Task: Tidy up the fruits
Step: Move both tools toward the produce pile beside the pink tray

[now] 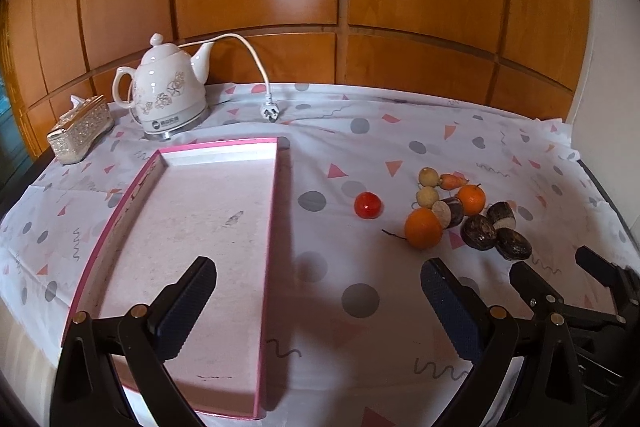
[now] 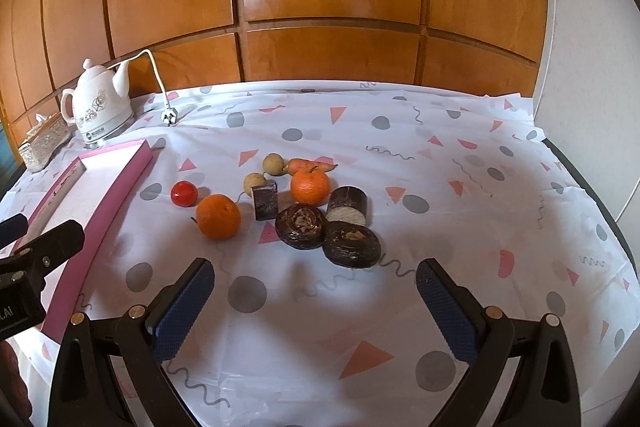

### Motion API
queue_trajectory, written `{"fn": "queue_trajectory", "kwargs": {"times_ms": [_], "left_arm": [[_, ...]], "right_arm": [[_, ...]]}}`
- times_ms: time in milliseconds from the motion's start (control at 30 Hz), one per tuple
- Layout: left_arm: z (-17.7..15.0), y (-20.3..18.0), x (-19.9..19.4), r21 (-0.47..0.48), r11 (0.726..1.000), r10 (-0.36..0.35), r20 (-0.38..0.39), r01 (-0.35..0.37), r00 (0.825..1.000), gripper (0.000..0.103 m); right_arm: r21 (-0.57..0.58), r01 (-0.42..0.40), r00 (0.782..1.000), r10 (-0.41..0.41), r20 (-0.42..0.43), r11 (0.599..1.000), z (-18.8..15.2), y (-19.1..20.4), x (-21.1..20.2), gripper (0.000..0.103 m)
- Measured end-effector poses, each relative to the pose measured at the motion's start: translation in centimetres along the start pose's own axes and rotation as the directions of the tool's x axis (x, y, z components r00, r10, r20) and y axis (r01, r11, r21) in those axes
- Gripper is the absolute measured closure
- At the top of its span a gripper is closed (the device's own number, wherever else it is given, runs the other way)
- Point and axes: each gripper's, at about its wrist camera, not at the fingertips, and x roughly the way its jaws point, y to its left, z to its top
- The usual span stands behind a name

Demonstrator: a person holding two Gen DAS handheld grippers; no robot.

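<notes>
A pink-rimmed shallow box [image 1: 192, 227] lies empty on the left of the table; its side also shows in the right wrist view [image 2: 116, 195]. A cluster of produce lies right of it: two oranges [image 2: 218, 216] [image 2: 310, 186], a red tomato [image 2: 184, 193], two pale round fruits [image 2: 274, 163], a small carrot [image 2: 310, 165] and several dark brown pieces [image 2: 300, 228]. The cluster also shows in the left wrist view, with the near orange [image 1: 423, 227] and the tomato [image 1: 368, 205]. My left gripper [image 1: 318, 281] is open over the box's right edge. My right gripper [image 2: 314, 281] is open and empty just short of the dark pieces.
A white ceramic kettle [image 1: 168, 95] with its cord and plug [image 1: 270, 111] stands at the back left, next to a silver tissue box [image 1: 80, 135]. A patterned cloth [image 2: 440, 155] covers the table. A wood-panel wall runs behind. A white wall stands at the right.
</notes>
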Motion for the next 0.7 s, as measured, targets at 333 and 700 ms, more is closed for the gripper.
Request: {"fn": "queue_trajectory", "kwargs": {"times_ms": [333, 700], "left_arm": [[0.4, -1.2, 0.8, 0.03, 0.999, -0.035, -0.02, 0.035, 0.999, 0.0], [1.0, -2.8, 2.5, 0.038, 0.988, -0.149, -0.075, 0.152, 0.986, 0.001]], "right_arm": [[0.009, 0.015, 1.0, -0.015, -0.004, 1.0, 0.2, -0.8, 0.2, 0.0], [0.067, 0.05, 0.998, -0.047, -0.037, 0.997, 0.1, -4.3, 1.3, 0.001]]}}
